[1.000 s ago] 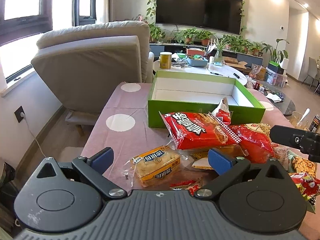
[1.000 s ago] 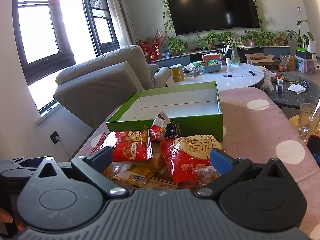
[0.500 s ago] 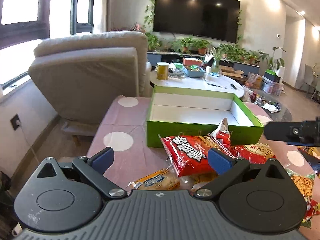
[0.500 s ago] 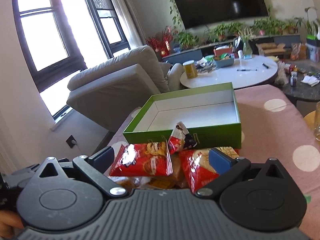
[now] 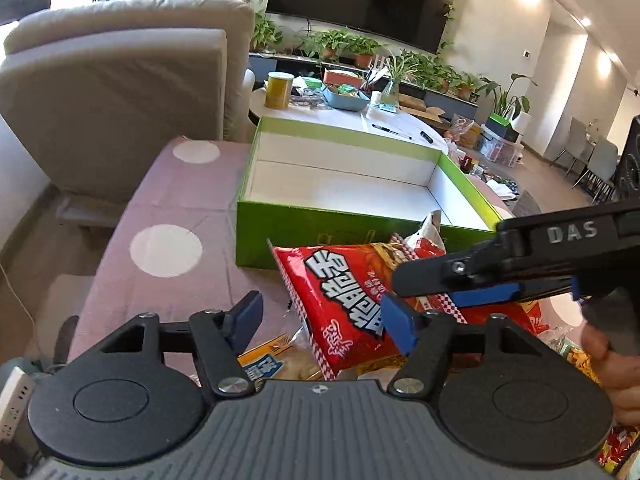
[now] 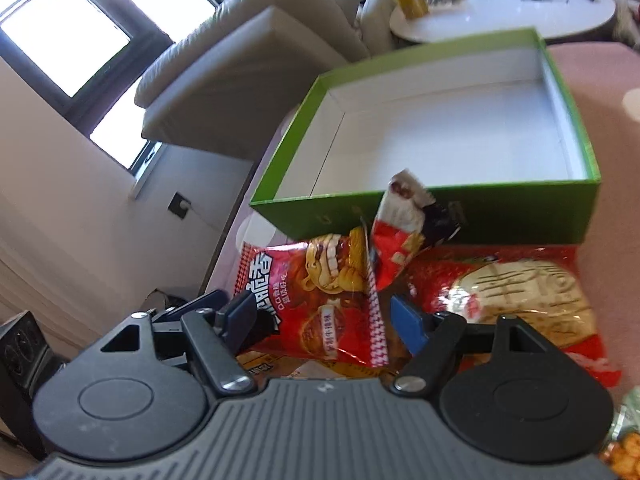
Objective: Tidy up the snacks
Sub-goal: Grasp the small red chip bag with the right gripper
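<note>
On the pink dotted counter, from left to right: the left gripper, whose fingers have just been closing, now stands part-open around the near corner of a red snack bag, not yet pinching it. Behind sits an empty green box. At right, the right gripper has swung in over the same bag, fingers apart and holding nothing. Judging by this, packing is only starting.
</note>
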